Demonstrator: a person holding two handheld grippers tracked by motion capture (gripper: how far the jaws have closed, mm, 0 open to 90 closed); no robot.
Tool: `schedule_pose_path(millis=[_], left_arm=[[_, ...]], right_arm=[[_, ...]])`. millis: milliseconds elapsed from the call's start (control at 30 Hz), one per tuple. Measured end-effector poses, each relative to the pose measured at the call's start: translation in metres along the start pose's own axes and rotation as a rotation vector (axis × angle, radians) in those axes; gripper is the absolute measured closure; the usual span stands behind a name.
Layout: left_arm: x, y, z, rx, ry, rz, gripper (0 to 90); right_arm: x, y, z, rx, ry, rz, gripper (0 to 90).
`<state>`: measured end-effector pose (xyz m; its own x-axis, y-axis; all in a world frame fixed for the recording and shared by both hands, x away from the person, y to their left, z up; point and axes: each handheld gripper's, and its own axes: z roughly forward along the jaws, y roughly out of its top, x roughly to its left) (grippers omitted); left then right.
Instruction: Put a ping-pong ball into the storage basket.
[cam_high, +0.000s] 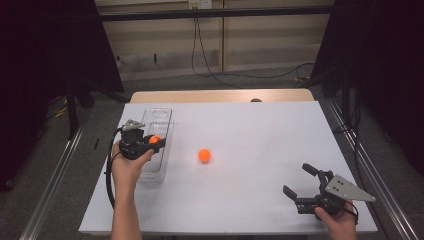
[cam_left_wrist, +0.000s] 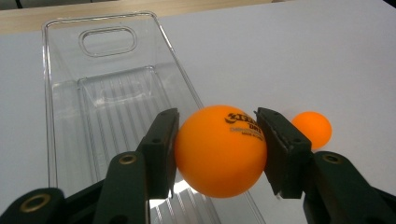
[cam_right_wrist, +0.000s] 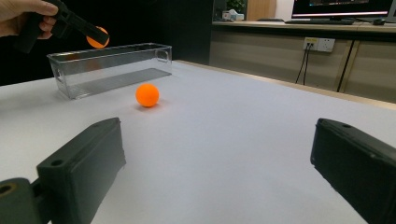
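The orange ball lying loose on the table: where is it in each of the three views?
High view: loose ball near the middle, right of the clear tray.
Left gripper view: right of middle, behind the tool's right jaw.
Right gripper view: upper left, before the tray.
Shared landmark: the clear tray.

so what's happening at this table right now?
A person is loading orange ping-pong balls into a clear plastic bin. The left gripper is shut on one ball, held above the bin's rim. A second ball lies loose on the white table, outside the bin. The right gripper sits open and empty near the table's front right.
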<state>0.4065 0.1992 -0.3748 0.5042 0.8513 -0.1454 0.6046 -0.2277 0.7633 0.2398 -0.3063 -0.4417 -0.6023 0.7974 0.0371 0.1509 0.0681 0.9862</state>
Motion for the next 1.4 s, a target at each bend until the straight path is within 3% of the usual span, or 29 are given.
schedule_pose_path(millis=[433,1200,1400], left_arm=[[0.005,-0.003,0.001,0.003,0.015,-0.012,50.8],[0.013,-0.010,0.004,0.017,0.089,-0.026,50.5],[0.015,-0.011,0.005,0.024,0.107,-0.026,45.0]], right_arm=[[0.000,0.000,0.000,0.001,0.001,0.000,2.4],[0.000,0.000,0.000,-0.001,0.003,-0.002,2.4],[0.000,0.000,0.000,-0.001,0.004,-0.002,2.5]])
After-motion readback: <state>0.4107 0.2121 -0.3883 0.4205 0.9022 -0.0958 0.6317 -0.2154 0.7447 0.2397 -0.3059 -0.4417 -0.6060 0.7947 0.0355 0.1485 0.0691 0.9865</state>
